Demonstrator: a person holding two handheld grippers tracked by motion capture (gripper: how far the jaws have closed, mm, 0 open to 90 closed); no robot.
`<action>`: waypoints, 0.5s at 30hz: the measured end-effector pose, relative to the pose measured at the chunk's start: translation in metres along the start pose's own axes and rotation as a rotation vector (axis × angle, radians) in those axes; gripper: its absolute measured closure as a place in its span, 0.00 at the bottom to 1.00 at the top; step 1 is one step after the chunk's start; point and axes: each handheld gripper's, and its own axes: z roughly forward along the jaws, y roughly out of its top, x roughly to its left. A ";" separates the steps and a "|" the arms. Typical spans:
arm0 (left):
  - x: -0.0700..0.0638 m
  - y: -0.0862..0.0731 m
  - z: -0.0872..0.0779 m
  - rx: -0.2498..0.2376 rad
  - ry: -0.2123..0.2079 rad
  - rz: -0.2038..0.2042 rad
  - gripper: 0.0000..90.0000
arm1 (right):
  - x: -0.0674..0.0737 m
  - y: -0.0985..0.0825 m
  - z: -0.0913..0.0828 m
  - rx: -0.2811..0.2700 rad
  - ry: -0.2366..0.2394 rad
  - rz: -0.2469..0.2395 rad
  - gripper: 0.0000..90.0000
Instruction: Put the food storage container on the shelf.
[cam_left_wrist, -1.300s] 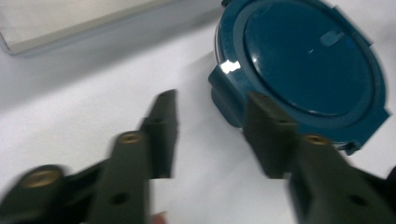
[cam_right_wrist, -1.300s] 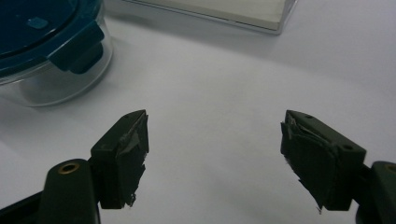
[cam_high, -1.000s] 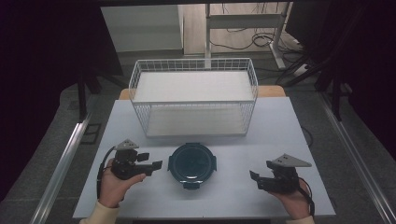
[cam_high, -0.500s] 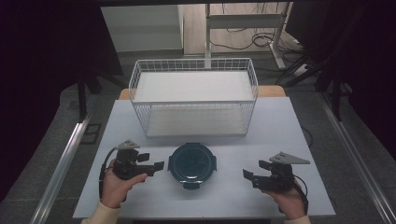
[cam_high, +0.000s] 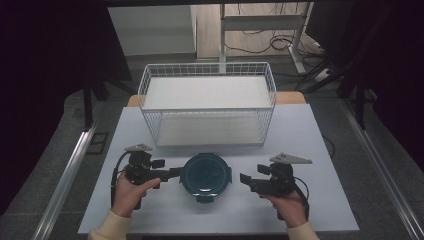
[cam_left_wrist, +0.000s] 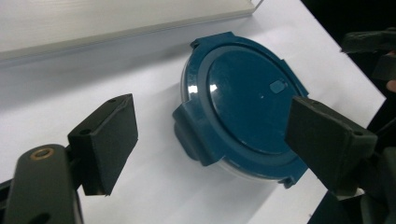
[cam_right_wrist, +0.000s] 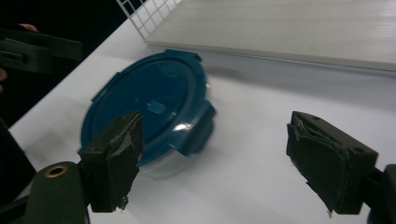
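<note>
- Black jaws of the left gripper (cam_high: 176, 172) have just been opening and stand wide, nothing between them; ease them onto the side clip.
- Blue-lidded container (cam_high: 205, 175) sits mid-table, before the wire basket (cam_high: 207, 107); keep it flat.
- Right gripper (cam_high: 243, 179), jaws also just parting and empty, should close squarely on the opposite clip.

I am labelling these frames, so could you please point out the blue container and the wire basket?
blue container (cam_high: 205, 174): high view, centre of its lid.
wire basket (cam_high: 207, 110): high view, top rail of its near wall.
</note>
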 end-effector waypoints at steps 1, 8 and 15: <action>0.001 0.000 0.001 0.002 -0.001 -0.002 0.18 | 0.002 0.002 0.003 0.002 0.008 0.003 0.19; 0.007 -0.003 0.010 0.010 -0.025 -0.044 0.16 | 0.009 0.002 0.027 0.026 0.062 0.079 0.16; 0.009 -0.007 0.027 0.040 -0.060 -0.082 0.15 | 0.012 -0.006 0.046 0.071 0.082 0.136 0.14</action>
